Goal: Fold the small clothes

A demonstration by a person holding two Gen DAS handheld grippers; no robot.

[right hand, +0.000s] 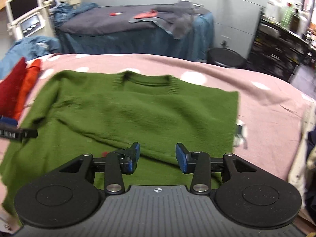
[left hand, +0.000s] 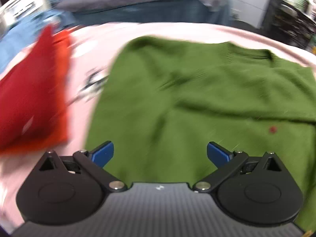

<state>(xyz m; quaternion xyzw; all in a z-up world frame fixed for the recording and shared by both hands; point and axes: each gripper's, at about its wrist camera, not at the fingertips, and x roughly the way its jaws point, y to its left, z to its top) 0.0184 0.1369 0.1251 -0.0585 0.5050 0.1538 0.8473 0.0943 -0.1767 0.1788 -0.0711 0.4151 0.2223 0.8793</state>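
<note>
A green knitted sweater (right hand: pixel 138 114) lies on a pink spotted bedcover (right hand: pixel 266 106), collar at the far side, with one sleeve folded across its front. It fills most of the left wrist view (left hand: pixel 197 98). My left gripper (left hand: pixel 160 154) is open and empty above the sweater's near left part. My right gripper (right hand: pixel 157 157) is open and empty over the sweater's near hem, by the folded sleeve's edge. The left gripper's tip (right hand: pixel 17 133) shows at the left edge of the right wrist view.
Folded red and orange clothes (left hand: pixel 33 102) lie on the bedcover left of the sweater. Blue garments (right hand: pixel 29 47) sit at the far left. Behind stand a second bed (right hand: pixel 128 25) with clothes, a black stool (right hand: pixel 225 57) and a dark shelf (right hand: pixel 276 47).
</note>
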